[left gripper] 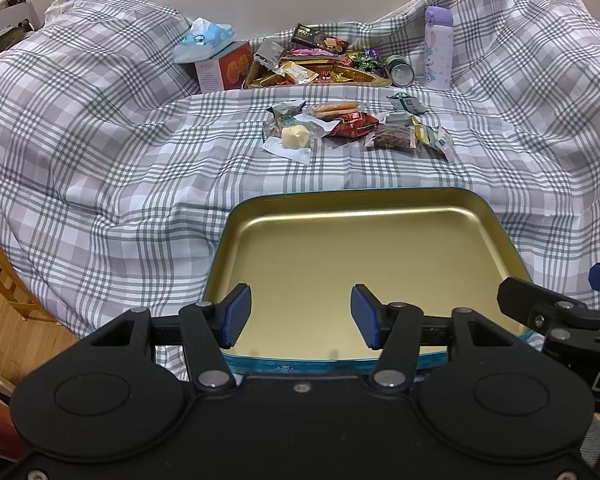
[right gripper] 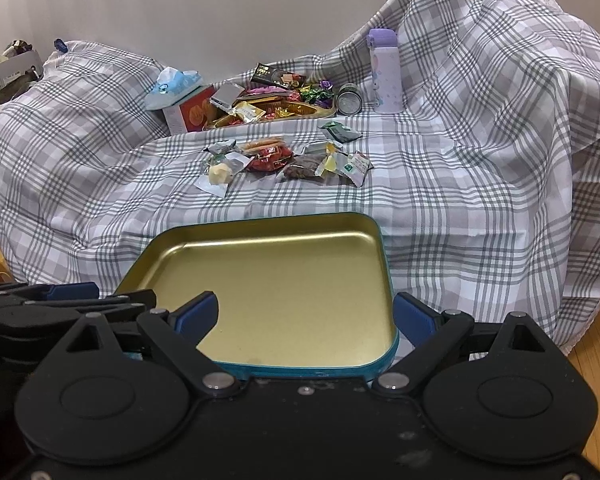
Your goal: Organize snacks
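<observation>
Hovering — both fingers wide | near tin (left gripper: 380, 216) bare | far tray (left gripper: 364, 76) — heaped snacks (left gripper: 300, 70)

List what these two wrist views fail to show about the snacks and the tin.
- Tin: near rim hidden behind the left gripper in the left wrist view.
- Gold tray: contents overlap, count unclear in the right wrist view.
- Loose snack pile: wrapper print too small.
- Right gripper: one finger sits past the tin's corner.

both tongs gape wide, level, side by side: left tongs (left gripper: 300, 316) close beside right tongs (right gripper: 306, 316).
</observation>
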The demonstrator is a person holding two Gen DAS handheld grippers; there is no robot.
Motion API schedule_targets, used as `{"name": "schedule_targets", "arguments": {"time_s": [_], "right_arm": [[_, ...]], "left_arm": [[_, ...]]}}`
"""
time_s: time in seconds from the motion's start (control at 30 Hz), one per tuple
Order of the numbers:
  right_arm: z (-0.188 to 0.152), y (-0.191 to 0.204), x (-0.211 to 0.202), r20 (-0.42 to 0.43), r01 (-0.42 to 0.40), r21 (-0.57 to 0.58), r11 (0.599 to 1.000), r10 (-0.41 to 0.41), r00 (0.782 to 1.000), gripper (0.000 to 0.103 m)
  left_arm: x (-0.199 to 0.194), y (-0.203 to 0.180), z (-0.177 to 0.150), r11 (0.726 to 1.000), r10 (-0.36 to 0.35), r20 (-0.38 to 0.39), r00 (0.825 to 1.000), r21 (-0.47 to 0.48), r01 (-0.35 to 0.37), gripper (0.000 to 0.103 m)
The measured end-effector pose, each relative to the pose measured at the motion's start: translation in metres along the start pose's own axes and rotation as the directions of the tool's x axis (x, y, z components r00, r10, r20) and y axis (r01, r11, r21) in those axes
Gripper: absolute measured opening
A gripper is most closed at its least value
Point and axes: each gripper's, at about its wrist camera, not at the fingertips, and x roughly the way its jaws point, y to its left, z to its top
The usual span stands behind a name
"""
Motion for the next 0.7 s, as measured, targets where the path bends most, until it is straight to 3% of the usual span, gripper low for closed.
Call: {"name": "schedule_targets", "arguments": {"time_s": [0.7], "right_arm": [[0.002, -0.008, 0.016, -0.045, 0.022, 0.055, 0.998, -0.020, 0.999, 0.097]], "left_arm": [[0.018, 0.005, 0.005, 1.000, 0.018, -0.058, 0.998, -0.018, -0.019, 0.060]]}}
